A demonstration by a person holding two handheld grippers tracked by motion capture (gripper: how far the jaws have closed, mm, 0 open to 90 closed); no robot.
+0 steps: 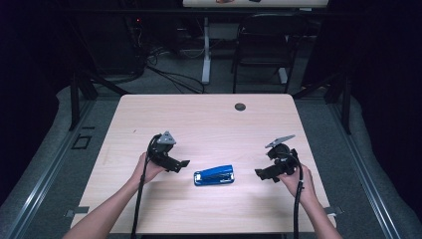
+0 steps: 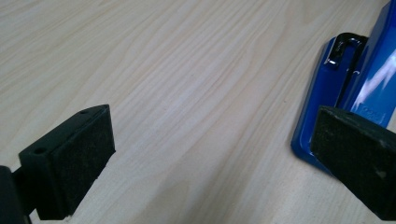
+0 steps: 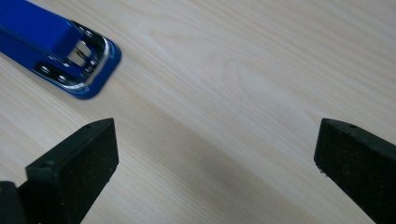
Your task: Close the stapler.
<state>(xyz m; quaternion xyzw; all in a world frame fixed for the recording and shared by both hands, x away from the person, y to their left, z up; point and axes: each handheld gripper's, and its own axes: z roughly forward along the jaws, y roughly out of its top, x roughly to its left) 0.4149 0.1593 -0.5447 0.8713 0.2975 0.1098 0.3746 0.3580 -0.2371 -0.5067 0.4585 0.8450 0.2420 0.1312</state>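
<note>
Lying flat on the wooden table (image 1: 149,209), the blue stapler (image 1: 214,175) sits between the two grippers, a bit nearer the person's edge than the middle. It looks hard and stiff, so it should not bend or squash when pinched. Its shiny top looks smooth and may be slippery, so a grip could slide off. It looks like a small thing with some weight to it, not feather light. A good place to take hold seems to be across its long sides, near the middle, where the pads can press flat. The top part is likely hinged, so lifting by the top alone might make it swing open. The stapler is bright blue and long, with a black and silver metal end showing in the right gripper view (image 3: 79,56). In the left gripper view its blue base (image 2: 322,98) lies just beside one black pad. The left gripper (image 1: 181,163) is wide open and holds nothing, with bare table between its jaws. The right gripper (image 1: 260,173) is wide open too and holds nothing, and the stapler lies a little way from it.
</note>
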